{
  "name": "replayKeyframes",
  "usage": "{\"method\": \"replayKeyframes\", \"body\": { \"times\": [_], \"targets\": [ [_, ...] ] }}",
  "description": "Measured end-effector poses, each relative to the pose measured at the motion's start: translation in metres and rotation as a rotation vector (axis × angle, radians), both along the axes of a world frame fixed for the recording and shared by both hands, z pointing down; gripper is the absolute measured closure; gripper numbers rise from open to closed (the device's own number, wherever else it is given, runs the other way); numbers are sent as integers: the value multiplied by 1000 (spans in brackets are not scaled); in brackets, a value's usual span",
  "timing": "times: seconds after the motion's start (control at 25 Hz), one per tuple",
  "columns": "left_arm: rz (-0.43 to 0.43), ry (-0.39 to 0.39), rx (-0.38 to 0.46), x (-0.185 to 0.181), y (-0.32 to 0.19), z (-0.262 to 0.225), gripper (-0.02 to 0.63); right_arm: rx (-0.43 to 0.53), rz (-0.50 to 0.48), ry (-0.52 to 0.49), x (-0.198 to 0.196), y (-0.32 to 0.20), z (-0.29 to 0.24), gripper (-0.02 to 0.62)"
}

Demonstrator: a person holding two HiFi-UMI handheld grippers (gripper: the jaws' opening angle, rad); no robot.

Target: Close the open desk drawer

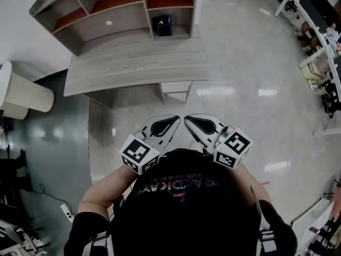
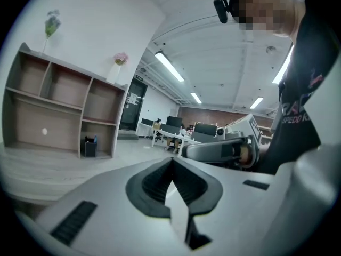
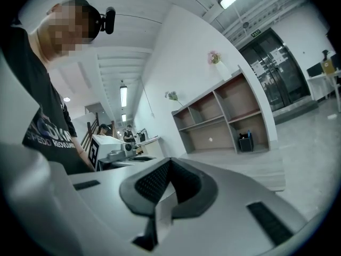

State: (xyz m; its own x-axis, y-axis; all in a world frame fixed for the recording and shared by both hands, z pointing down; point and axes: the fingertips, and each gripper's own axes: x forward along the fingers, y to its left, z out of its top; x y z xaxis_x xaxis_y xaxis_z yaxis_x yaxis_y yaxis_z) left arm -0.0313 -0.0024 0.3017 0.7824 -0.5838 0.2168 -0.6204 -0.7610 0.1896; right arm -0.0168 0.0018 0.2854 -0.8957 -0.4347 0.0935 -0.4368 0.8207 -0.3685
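Glossy floor (image 1: pixel 240 79), desk (image 1: pixel 133 68) long axis left-right, drawer (image 1: pixel 176 87) front toward person (image 1: pixel 186 212).

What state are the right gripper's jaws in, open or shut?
Shut. In the right gripper view, the right gripper's dark pads meet at the tips, with nothing held between them.

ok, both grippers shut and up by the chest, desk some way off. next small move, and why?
Probably step closer and lower the right gripper toward the front of the drawer. It and the left gripper are shut on nothing, close to the body and well short of the desk. The drawer seems to stick out past the desk's front edge.
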Motion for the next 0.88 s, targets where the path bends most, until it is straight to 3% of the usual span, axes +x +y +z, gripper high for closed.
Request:
{"method": "replayKeyframes", "body": {
  "times": [0.44,0.88],
  "targets": [
    [-126,79,-167,-22,3,32,595,-194,11,-53,6,1,34,578],
    [-160,151,-231,-31,-4,36,595,-197,-12,-43,2,2,33,578]
  ]
}}
